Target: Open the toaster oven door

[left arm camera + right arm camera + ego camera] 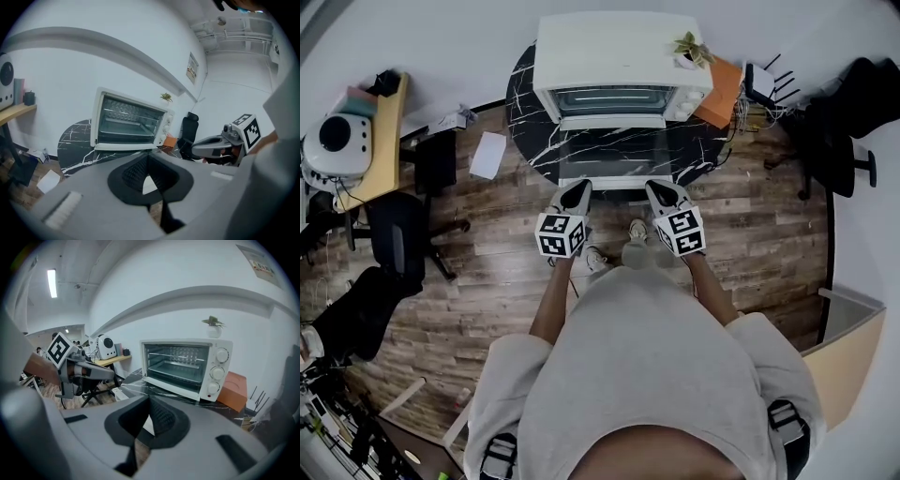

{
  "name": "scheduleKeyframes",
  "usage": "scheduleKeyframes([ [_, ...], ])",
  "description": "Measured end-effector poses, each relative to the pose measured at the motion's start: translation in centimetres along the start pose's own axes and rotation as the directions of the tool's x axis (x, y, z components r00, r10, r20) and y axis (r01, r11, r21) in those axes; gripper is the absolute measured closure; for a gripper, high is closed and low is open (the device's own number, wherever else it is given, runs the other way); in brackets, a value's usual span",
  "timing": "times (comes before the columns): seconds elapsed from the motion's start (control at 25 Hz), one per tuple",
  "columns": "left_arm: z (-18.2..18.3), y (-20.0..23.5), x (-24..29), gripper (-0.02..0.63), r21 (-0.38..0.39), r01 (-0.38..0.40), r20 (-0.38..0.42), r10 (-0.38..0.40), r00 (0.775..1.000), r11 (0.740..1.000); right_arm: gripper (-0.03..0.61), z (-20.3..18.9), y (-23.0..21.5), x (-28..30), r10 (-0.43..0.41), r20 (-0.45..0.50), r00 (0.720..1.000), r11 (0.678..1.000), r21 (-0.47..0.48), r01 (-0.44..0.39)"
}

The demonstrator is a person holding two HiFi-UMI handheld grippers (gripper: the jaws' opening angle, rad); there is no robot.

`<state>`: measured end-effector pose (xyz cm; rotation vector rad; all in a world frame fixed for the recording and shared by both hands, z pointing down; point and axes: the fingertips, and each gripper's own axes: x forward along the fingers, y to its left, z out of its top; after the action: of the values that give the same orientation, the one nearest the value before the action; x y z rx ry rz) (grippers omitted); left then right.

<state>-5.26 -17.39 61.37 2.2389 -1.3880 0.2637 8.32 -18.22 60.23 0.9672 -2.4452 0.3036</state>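
White toaster oven [623, 56] at the back of a round black marble table [530, 103], hard against the wall. Door [614, 155] apparently folded down flat in front of the oven's cavity, with its white handle edge [602, 187] reaching out to the table's near rim. Wire rack [180, 355] inside the oven open to both gripper views.

Just in front of the oven's lowered door, left gripper [577, 187] and right gripper [660, 190] side by side, one near each end of the handle edge. Both claws closed tip to tip, with nothing between the pads.

Room for moving:
- On the oven's top right corner, a small plant [689, 47].
- Just right of the oven, an orange box [727, 89]; beyond it cables and a black chair [844, 131].
- Left of the oven, a white sheet [487, 155] on the wood floor [487, 281]. Further left, another black seat [394, 239] and a wooden desk [386, 141] carrying a round white appliance [337, 145].
- In front of the oven, bare floor on either side of the person's feet.

Only in the head view: the table's curved rim and the door's flat outline.
Only in the left gripper view: a wall poster [192, 68] up and to the right of the oven, and the right gripper seen from the side.
Only in the right gripper view: three knobs [218, 372] plainly stacked down the oven's right panel, a ceiling light [51, 283], and the left gripper seen from the side.
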Motion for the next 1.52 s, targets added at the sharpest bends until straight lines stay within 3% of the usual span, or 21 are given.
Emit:
scheduleKeyframes([
  [0.76, 7.6, 0.2, 0.5, 0.603, 0.095, -0.007, 0.089, -0.002, 0.996, 0.995, 0.566, 7.1, -2.8, -0.4, -0.038, 0.133, 0.99, 0.998, -0.043, 0.044],
  [1.52, 10.8, 0.2, 0.9, 0.603, 0.116, -0.01, 0.131, -0.005, 0.991, 0.993, 0.566, 9.2, -4.6, -0.6, -0.071, 0.176, 0.982, 0.996, -0.032, 0.078],
])
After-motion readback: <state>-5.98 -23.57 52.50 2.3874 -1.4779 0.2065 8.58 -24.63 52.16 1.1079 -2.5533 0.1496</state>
